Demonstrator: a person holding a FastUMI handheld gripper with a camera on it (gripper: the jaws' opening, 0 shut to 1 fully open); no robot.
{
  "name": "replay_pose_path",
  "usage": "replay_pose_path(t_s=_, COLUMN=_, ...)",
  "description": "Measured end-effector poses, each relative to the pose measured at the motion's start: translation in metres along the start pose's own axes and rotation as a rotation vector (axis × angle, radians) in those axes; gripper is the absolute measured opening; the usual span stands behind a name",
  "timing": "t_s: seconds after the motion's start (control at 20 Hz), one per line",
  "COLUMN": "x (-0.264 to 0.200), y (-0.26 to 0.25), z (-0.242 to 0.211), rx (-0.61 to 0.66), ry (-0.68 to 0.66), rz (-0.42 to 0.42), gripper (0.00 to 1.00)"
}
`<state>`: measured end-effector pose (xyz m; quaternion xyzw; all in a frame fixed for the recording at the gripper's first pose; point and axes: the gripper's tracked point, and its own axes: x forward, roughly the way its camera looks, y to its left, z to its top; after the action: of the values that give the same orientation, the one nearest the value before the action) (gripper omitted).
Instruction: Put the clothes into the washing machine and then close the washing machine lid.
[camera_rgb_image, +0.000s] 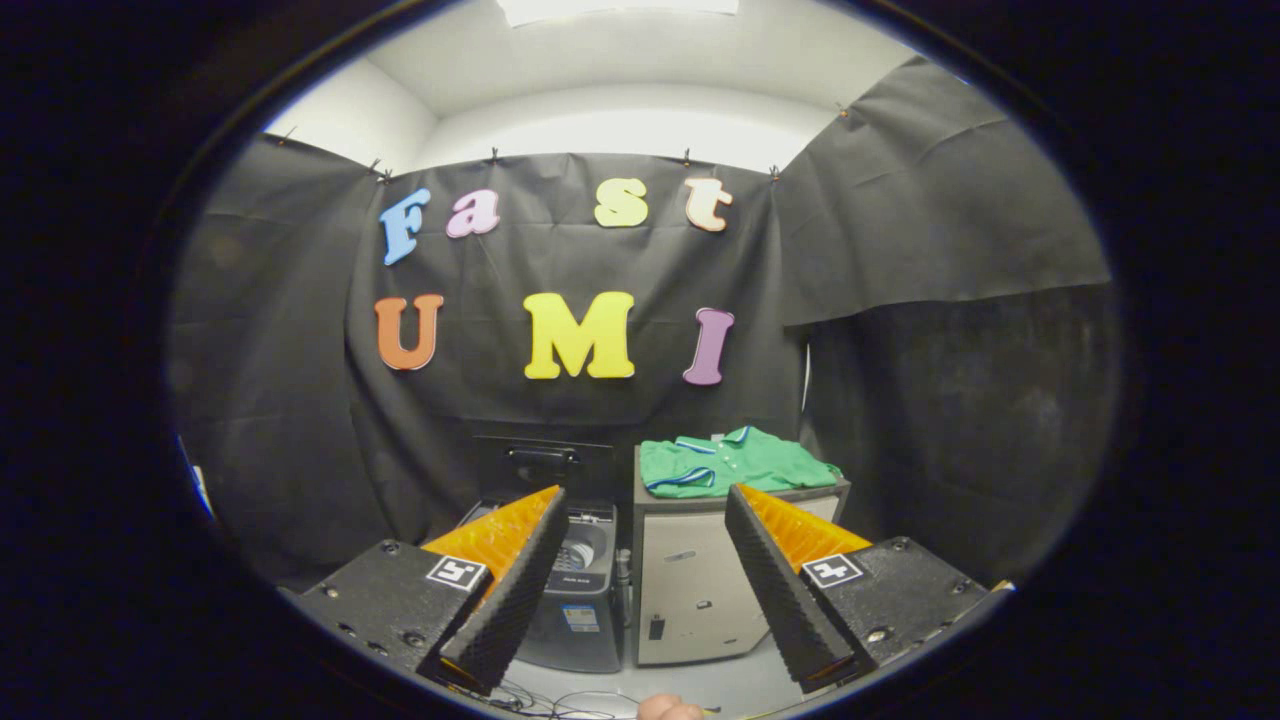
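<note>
The gripper (646, 500) had its fingers spread wide, holding nothing. Well beyond them, a folded green shirt (735, 462) lay on a pale cabinet (690, 590). Just beside it stood the washing machine (580, 600), lid (543, 465) raised.

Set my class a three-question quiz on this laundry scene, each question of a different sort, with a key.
1. True or false: the washing machine lid is closed.
2. Where does the green shirt lie? A) inside the washer B) on top of the cabinet C) on the floor
3. Fill in: the gripper fingers are ____ and hold nothing.

Key: 1 false; 2 B; 3 open.
</note>
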<state>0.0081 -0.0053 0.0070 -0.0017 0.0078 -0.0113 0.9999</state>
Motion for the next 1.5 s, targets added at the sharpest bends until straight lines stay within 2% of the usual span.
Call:
replay_pose_path(t_s=0.15, x=0.011, y=-0.013, z=0.007, rx=-0.017, ry=-0.002, rz=-0.021, gripper=1.00)
replay_pose_path(t_s=0.4, x=0.059, y=-0.048, z=0.024, rx=-0.038, ry=-0.008, rz=-0.074, gripper=1.00)
replay_pose_path(t_s=0.65, x=0.138, y=-0.074, z=0.035, rx=-0.020, ry=-0.018, rz=-0.068, gripper=1.00)
replay_pose_path(t_s=0.9, x=0.238, y=-0.113, z=0.037, rx=-0.076, ry=0.023, rz=-0.115, gripper=1.00)
replay_pose_path(t_s=1.1, x=0.321, y=-0.133, z=0.015, rx=-0.108, ry=0.114, rz=-0.098, gripper=1.00)
replay_pose_path(t_s=1.3, x=0.395, y=-0.142, z=-0.027, rx=-0.092, ry=0.268, rz=-0.021, gripper=1.00)
replay_pose_path(t_s=1.5, x=0.437, y=-0.163, z=-0.066, rx=-0.063, ry=0.378, rz=-0.024, gripper=1.00)
